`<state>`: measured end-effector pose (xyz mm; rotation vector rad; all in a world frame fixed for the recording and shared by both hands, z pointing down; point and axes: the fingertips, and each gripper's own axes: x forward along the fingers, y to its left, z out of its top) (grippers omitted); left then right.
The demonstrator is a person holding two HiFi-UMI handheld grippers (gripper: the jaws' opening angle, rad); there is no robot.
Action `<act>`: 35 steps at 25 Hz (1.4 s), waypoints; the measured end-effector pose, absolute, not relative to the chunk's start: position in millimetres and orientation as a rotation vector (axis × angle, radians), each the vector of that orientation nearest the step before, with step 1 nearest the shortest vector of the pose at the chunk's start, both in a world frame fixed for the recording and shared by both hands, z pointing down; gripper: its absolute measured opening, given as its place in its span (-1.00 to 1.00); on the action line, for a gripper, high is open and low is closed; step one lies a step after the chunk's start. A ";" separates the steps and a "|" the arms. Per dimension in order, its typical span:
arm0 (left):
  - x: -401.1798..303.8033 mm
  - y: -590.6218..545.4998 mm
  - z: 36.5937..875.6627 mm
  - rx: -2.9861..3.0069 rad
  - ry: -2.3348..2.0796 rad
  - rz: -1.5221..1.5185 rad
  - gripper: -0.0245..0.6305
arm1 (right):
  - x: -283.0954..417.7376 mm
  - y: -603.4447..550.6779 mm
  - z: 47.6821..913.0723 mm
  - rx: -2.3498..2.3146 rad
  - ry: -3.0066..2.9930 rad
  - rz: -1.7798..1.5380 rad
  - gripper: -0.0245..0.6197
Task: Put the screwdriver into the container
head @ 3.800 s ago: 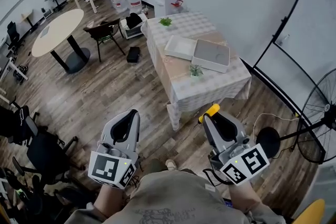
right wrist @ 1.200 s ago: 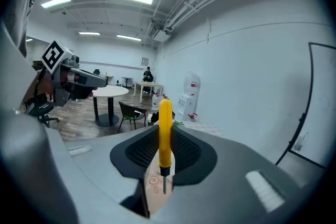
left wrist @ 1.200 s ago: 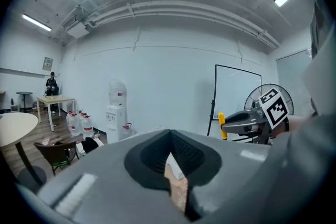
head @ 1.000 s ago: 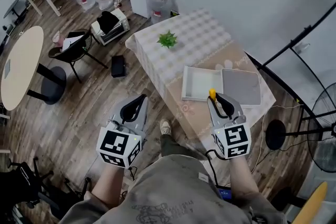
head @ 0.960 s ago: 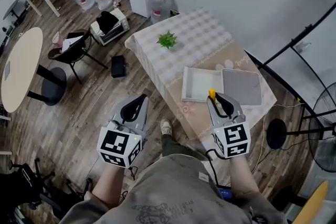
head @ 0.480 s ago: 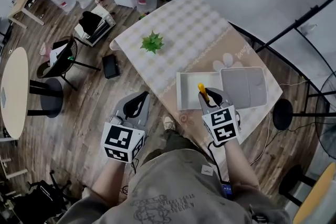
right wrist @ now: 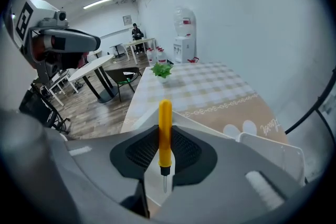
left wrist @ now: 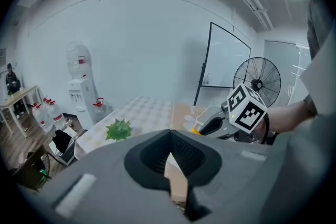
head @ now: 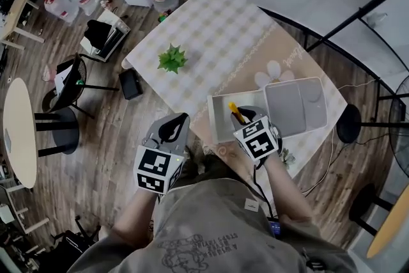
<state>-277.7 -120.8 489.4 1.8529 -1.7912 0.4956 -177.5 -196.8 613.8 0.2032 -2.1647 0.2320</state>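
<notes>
Right gripper point(head: 245, 115) clamped on yellow screwdriver point(head: 235, 112), handle forward, over white container point(head: 213, 119) | left gripper point(head: 174, 129) jaws together, empty, beside table point(head: 211, 29)

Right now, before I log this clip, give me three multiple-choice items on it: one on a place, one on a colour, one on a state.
1. Where does the green plant stand?
A. on a chair
B. on the checked tablecloth
C. on the floor

2. What colour is the handle of the screwdriver?
A. red
B. blue
C. yellow

3. What state is the right gripper in?
A. shut on the screwdriver
B. open and empty
C. shut on a lid

Key:
1 B: the head view shows the plant resting on the checked cloth.
2 C: the handle sticking up between the jaws is plainly yellow.
3 A: in the right gripper view the jaws close on the handle, with the metal tip showing below.
</notes>
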 end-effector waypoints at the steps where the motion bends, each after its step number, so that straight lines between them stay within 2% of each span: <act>1: -278.2 -124.6 492.1 1.858 -1.778 0.503 -0.93 | -179.2 -197.8 620.3 0.197 -2.150 0.245 -0.62; 10: -282.3 -150.6 539.4 1.890 -1.656 0.592 -0.93 | -178.4 -210.5 672.6 0.207 -2.039 0.305 -0.62; 17: -315.8 -175.9 565.4 1.967 -1.522 0.660 -0.93 | -196.1 -211.4 706.5 0.238 -1.934 0.323 -0.61; 25: -327.0 -198.2 580.1 2.081 -1.312 0.732 -0.93 | -196.5 -210.6 719.2 0.335 -1.876 0.349 -0.59; 28: -328.7 -205.0 579.0 2.136 -1.250 0.758 -0.93 | -196.8 -210.5 720.8 0.373 -1.864 0.369 -0.54; 31: -329.7 -210.5 576.3 2.194 -1.188 0.778 -0.93 | -195.5 -206.9 720.6 0.415 -1.844 0.397 -0.34; 35: -327.6 -215.6 563.8 2.260 -1.130 0.783 -0.93 | -186.7 -205.0 705.5 0.516 -1.850 0.453 -0.30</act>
